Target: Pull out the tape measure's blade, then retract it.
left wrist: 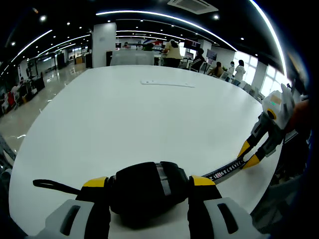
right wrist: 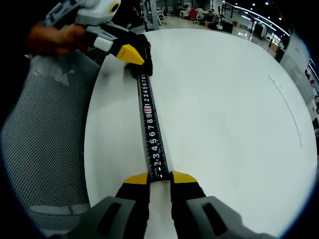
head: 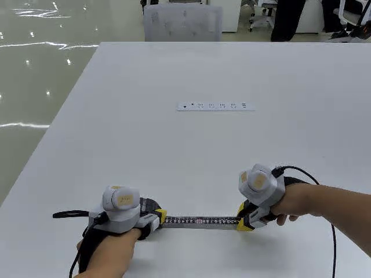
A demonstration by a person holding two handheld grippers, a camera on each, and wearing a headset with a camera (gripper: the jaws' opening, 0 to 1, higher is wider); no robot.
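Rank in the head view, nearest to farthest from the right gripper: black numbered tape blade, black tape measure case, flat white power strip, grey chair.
1. Black numbered tape blade: tip pinched in the right gripper.
2. Black tape measure case: clamped in the left gripper.
3. Flat white power strip: ahead, midway up the white table.
4. Grey chair: past its far edge.

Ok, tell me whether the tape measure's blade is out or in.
Out. The blade stretches from the case, held in the left tool, to the right tool, shut on its end.
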